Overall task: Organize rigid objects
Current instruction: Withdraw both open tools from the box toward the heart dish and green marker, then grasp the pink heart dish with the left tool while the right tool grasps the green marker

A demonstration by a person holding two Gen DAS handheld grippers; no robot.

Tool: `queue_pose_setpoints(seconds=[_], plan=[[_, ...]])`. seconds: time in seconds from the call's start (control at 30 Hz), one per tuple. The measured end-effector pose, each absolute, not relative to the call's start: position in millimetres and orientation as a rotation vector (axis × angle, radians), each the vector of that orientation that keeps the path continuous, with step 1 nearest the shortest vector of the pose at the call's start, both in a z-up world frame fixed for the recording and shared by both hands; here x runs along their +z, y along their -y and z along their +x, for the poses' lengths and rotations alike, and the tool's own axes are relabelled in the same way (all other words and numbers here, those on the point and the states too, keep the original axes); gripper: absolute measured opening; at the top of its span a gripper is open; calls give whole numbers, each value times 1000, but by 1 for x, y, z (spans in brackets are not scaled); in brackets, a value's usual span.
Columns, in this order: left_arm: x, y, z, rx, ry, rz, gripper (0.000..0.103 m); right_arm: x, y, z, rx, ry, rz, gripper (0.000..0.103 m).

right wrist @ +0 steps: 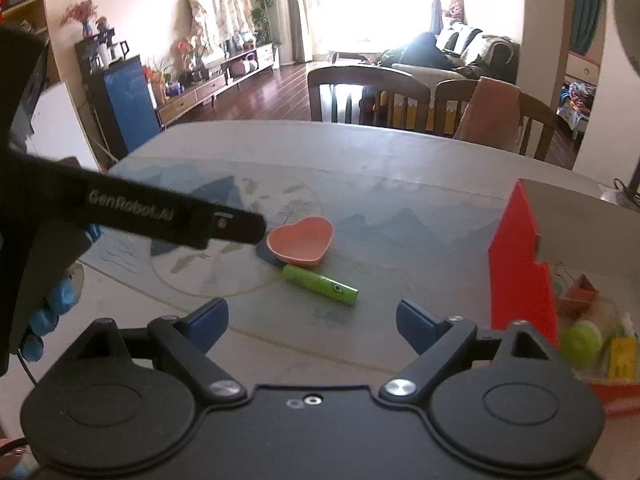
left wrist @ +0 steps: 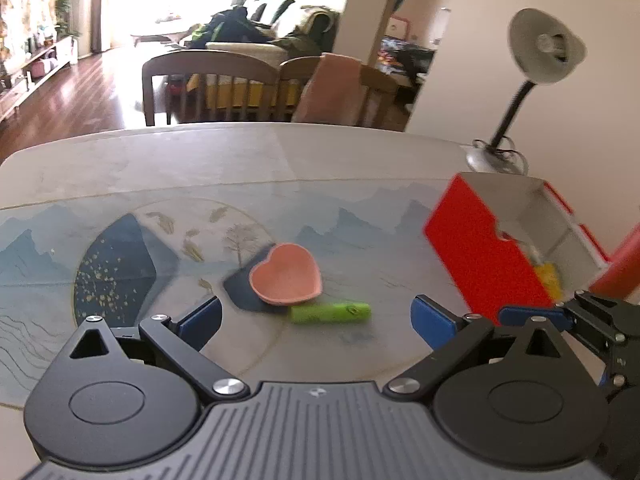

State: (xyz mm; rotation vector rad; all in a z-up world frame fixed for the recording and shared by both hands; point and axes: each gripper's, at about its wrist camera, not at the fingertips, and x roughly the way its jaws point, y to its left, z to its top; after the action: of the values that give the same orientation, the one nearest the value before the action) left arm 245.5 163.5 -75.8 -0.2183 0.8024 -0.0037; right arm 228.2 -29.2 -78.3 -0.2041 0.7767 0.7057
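A pink heart-shaped dish (left wrist: 286,279) (right wrist: 301,243) lies on the printed table mat, and a green tube (left wrist: 330,312) (right wrist: 320,283) lies just in front of it, touching or nearly touching. My left gripper (left wrist: 316,322) hovers open right before the tube, nothing between its blue fingers (left wrist: 200,320). My right gripper (right wrist: 312,322) is open too and holds nothing, a little short of the tube. A red box (left wrist: 486,256) (right wrist: 520,264) stands at the right with several small items inside, among them a yellow one (left wrist: 550,278) and a green ball (right wrist: 582,340).
The left gripper's black body (right wrist: 172,216) and a blue-gloved hand (right wrist: 52,312) reach across the left of the right wrist view. A grey desk lamp (left wrist: 540,52) stands at the table's far right corner. Wooden chairs (left wrist: 208,84) line the far edge.
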Motion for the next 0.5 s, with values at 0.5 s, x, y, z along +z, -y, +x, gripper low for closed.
queue_pose_setpoints(seconds=[0.5], plan=[[-142,-167,330,70,-879,-277,101,-147,-9,292,780,-808,-340,77]])
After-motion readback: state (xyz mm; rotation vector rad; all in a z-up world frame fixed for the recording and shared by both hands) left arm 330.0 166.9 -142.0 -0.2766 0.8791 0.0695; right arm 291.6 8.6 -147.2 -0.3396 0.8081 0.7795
